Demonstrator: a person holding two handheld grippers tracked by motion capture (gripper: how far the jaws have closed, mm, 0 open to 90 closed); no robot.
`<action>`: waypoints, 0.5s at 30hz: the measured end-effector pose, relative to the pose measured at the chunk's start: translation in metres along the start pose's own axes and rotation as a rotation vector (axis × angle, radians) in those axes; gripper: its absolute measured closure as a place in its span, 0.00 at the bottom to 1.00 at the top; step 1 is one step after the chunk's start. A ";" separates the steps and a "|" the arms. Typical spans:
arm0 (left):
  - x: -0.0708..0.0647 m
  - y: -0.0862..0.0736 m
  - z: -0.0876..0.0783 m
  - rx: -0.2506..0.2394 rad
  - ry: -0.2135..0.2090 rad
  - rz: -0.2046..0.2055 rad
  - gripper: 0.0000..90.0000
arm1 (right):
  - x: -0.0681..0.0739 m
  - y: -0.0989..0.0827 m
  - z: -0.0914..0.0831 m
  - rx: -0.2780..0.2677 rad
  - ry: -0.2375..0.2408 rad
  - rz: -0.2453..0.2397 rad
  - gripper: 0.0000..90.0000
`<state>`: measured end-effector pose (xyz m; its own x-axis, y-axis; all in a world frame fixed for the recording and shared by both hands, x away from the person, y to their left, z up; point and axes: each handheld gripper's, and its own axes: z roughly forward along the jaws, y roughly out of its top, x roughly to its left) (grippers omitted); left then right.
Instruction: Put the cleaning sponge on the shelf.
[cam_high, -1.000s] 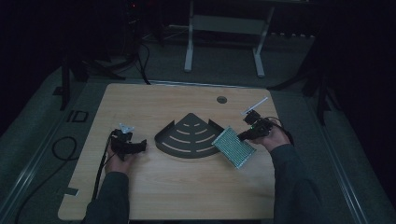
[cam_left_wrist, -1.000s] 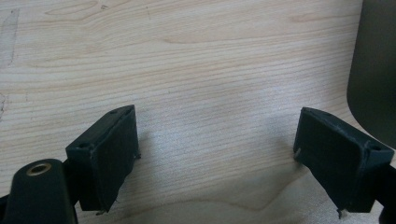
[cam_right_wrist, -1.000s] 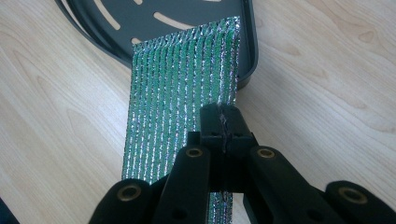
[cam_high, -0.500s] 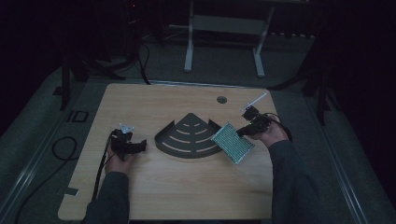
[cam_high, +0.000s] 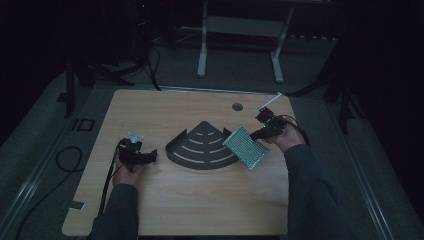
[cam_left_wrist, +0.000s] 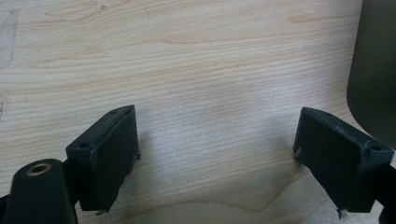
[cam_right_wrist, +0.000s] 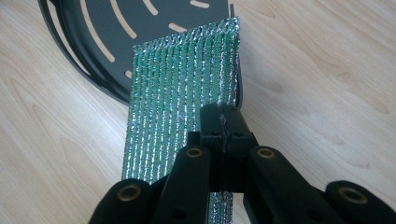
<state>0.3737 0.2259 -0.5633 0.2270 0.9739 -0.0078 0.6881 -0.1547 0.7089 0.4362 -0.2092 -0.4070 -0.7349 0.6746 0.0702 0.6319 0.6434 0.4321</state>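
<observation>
Right gripper (cam_right_wrist: 223, 116): now, from my remote seat, I read its two black jaws as clenched together on the edge of the green and silver ribbed foil sheet (cam_right_wrist: 180, 93); in the high view the same gripper (cam_high: 262, 131) sits at the table's right side in the person's right hand (cam_high: 279, 140).

Foil sheet: held tilted above the wood, its far edge overlapping the right corner of the black fan-shaped slotted metal tray (cam_right_wrist: 93, 37). From above, the sheet (cam_high: 245, 147) lies between the tray (cam_high: 200, 146) and the right hand.

Change in the sheet: against the earlier high views I see it a little farther up the table and closer over the tray's corner, the right hand having drawn in with it.

Left gripper (cam_left_wrist: 217, 149): released, jaws spread wide with bare wood grain between them, holding nothing. A dark rounded edge of the tray (cam_left_wrist: 373, 70) shows at the upper right of its own view.

Left gripper from above (cam_high: 136, 152): resting on the table left of the tray, apart from it, in the left hand (cam_high: 127, 170); I see no shift from the earlier frames.

Light wooden table (cam_high: 165, 107): the tray lies flat near its centre, unmoved since earlier.
</observation>
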 end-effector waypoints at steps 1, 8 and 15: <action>0.000 0.000 0.000 0.000 0.000 -0.001 0.16 | 0.000 0.001 0.000 0.001 0.000 -0.001 0.99; 0.000 0.000 0.000 0.000 0.000 -0.001 0.16 | -0.002 0.007 -0.003 -0.015 -0.003 0.004 0.99; 0.000 0.000 0.000 0.001 0.000 -0.001 0.16 | -0.005 0.010 0.000 -0.028 -0.004 0.009 0.99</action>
<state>0.3737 0.2259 -0.5633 0.2268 0.9739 -0.0083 0.6887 -0.1543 0.7085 0.4462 -0.2058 -0.4027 -0.7285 0.6814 0.0706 0.6310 0.6273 0.4564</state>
